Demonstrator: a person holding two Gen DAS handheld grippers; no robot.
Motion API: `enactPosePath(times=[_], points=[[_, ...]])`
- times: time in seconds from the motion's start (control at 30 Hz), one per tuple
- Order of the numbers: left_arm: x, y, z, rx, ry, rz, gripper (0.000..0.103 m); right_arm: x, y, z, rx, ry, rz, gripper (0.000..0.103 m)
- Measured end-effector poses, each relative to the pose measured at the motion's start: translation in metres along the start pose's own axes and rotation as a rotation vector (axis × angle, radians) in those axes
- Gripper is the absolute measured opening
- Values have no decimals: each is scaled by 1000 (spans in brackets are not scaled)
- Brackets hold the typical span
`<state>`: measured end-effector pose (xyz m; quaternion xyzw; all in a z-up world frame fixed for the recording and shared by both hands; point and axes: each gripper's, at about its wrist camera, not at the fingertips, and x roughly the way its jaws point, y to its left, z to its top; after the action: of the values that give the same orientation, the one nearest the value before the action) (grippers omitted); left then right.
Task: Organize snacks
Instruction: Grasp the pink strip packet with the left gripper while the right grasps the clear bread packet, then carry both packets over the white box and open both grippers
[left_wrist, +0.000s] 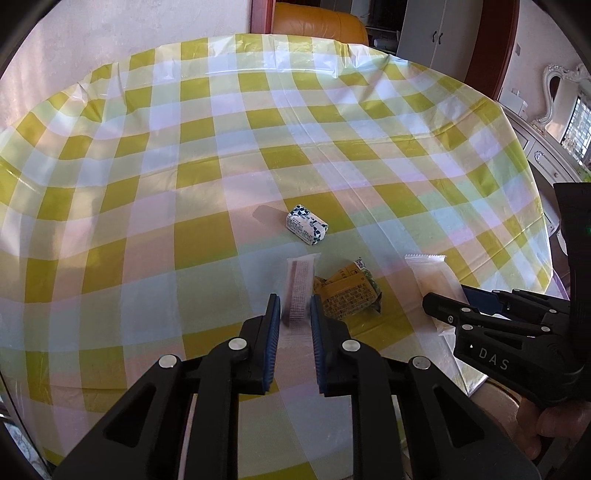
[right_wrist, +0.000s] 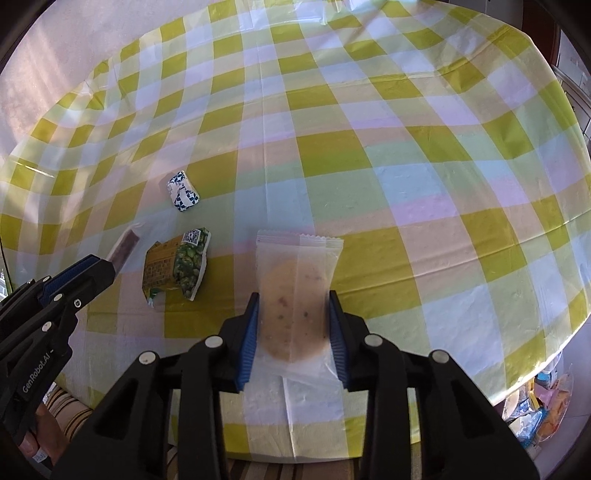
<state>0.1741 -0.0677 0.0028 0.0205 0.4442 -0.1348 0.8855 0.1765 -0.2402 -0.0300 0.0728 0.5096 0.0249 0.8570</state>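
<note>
On the yellow checked tablecloth (left_wrist: 155, 206) lie several snacks. My left gripper (left_wrist: 294, 306) has its jaws on both sides of a long clear-wrapped brown bar (left_wrist: 300, 291), closed on it; the bar also shows in the right wrist view (right_wrist: 125, 246). My right gripper (right_wrist: 293, 310) is shut on a clear packet holding a round biscuit (right_wrist: 293, 295), also visible in the left wrist view (left_wrist: 432, 273). A yellow-green snack packet (left_wrist: 347, 295) lies between the two, also in the right wrist view (right_wrist: 177, 264). A small blue-white wrapped block (left_wrist: 306, 224) lies farther out, also in the right wrist view (right_wrist: 181, 191).
The table's near edge runs just below both grippers. A bag of assorted snacks (right_wrist: 535, 410) sits below the table edge at the right. An orange sofa (left_wrist: 317, 18) and a white cabinet (left_wrist: 439, 26) stand beyond the far edge.
</note>
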Motion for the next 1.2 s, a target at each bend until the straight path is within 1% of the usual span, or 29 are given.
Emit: enactPosePath(times=[0.23, 0.47, 0.6, 0.83, 1.03, 1.2], points=[[-19, -17, -6, -2, -10, -10, 15, -20, -13, -5, 11, -42, -6, 35], [-25, -48, -7, 22, 2, -56, 15, -43, -34, -12, 9, -93, -31, 35], [-23, -75, -6, 48, 17, -100, 15, -53, -56, -18, 37, -102, -28, 35], [-17, -124, -7, 138, 49, -147, 15, -65, -97, -26, 114, -112, -28, 35], [-14, -155, -9, 180, 76, -192, 15, -72, -132, -36, 174, -119, -33, 35], [-10, -177, -11, 212, 99, -214, 15, -75, -162, -45, 224, -118, -43, 35]])
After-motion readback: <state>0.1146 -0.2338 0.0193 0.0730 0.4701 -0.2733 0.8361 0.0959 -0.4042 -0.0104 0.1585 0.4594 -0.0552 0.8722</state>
